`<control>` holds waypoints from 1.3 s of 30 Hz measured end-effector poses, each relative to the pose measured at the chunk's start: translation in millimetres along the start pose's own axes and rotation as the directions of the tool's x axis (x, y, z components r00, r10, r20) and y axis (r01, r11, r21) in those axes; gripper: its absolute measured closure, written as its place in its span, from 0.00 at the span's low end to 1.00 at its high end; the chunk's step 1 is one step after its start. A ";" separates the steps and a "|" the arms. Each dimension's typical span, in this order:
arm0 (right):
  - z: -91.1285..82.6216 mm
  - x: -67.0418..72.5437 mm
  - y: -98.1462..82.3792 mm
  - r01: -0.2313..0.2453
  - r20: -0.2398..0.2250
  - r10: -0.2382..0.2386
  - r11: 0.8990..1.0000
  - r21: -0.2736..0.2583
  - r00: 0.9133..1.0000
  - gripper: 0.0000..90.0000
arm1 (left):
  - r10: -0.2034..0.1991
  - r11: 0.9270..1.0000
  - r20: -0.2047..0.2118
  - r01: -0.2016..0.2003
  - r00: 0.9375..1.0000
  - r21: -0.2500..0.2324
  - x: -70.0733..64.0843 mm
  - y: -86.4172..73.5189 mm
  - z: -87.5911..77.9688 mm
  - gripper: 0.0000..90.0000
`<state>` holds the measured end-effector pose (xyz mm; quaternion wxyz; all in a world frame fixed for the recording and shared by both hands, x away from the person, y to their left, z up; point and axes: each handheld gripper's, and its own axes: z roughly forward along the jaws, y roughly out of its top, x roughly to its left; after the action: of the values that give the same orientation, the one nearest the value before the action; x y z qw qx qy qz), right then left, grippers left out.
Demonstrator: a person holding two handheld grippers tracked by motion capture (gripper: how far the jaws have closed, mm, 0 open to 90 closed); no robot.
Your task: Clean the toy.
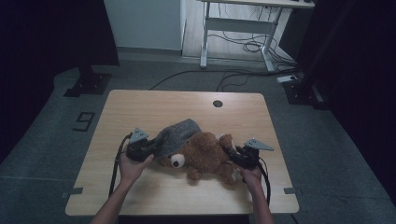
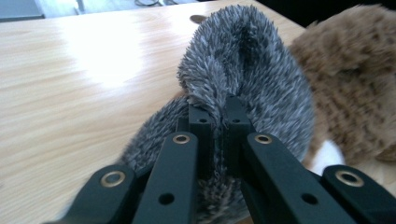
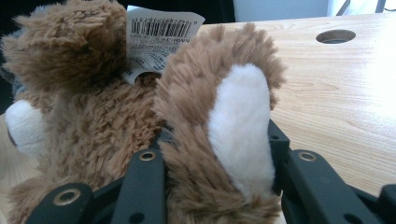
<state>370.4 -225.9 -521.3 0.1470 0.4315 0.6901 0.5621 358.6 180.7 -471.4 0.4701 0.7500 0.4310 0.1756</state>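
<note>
Mid-bench [image 1: 140, 107], a brown teddy bear [image 1: 205, 156] lies with a grey hat [image 1: 180, 133] at its eleven o'clock. Left gripper [image 2: 218, 114] fingers pinch the hat's brim; right gripper [image 3: 215, 154] fingers clamp the bear's foot. The hat looks half on; next, tug it over the head.

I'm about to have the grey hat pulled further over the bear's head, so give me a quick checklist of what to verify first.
1. Left hand-held gripper clamped on the fuzzy grey fabric hat: ok, jaws pinch its edge.
2. Right hand-held gripper holding the brown plush teddy bear: ok, jaws are shut on a paw with a white pad.
3. Hat lined up with the bear's head: ok, it drapes over the head in the high view.
4. Hat fully seated: not ok, its rim stands raised.
5. Paper barcode tag clear of the jaws: ok.
6. Bear resting on the light wooden table: ok.
</note>
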 end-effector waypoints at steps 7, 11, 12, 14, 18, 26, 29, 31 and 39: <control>-0.1 -0.2 0.0 0.001 0.000 -0.001 1.000 -0.006 1.000 0.70 | -0.053 0.998 0.009 0.053 0.999 0.025 18.0 -12.3 -5.2 0.95; -0.4 0.6 0.6 0.007 0.002 -0.007 1.000 -0.015 1.000 0.70 | -0.029 0.999 0.041 0.030 0.999 -0.019 9.4 5.5 -12.5 0.95; -0.6 0.7 0.6 0.010 0.001 -0.010 1.000 -0.017 1.000 0.70 | -0.019 0.999 0.057 0.021 0.998 -0.035 4.1 12.0 -14.4 0.95; -0.9 0.6 0.6 0.011 -0.001 -0.011 1.000 -0.019 1.000 0.70 | 0.016 0.998 0.090 -0.011 0.996 -0.063 -9.6 25.3 -16.9 0.95; -1.2 0.3 0.2 0.006 -0.004 -0.007 1.000 -0.020 1.000 0.70 | 0.099 0.992 0.156 -0.085 0.983 -0.092 -46.8 47.2 -14.8 0.95; -1.2 0.1 0.1 0.007 -0.005 -0.007 1.000 -0.022 1.000 0.70 | 0.183 0.983 0.277 -0.172 0.943 -0.063 -111.6 69.2 27.2 0.95; -1.6 0.7 0.3 0.009 -0.002 -0.009 1.000 -0.023 1.000 0.70 | 0.173 0.985 0.323 -0.169 0.931 -0.039 -128.4 75.4 50.3 0.95; -1.6 0.1 0.3 0.008 -0.004 -0.008 1.000 -0.023 1.000 0.70 | 0.197 0.980 0.336 -0.198 0.921 -0.034 -143.6 77.4 59.5 0.95; -2.5 1.0 0.6 0.013 -0.002 -0.013 1.000 -0.025 1.000 0.70 | 0.215 0.961 0.284 -0.255 0.934 0.111 -162.9 67.3 106.1 0.95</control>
<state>368.4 -226.8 -519.7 0.1552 0.4247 0.6860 0.5700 369.6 -22.8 -443.4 0.4436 0.8454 0.2818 0.0954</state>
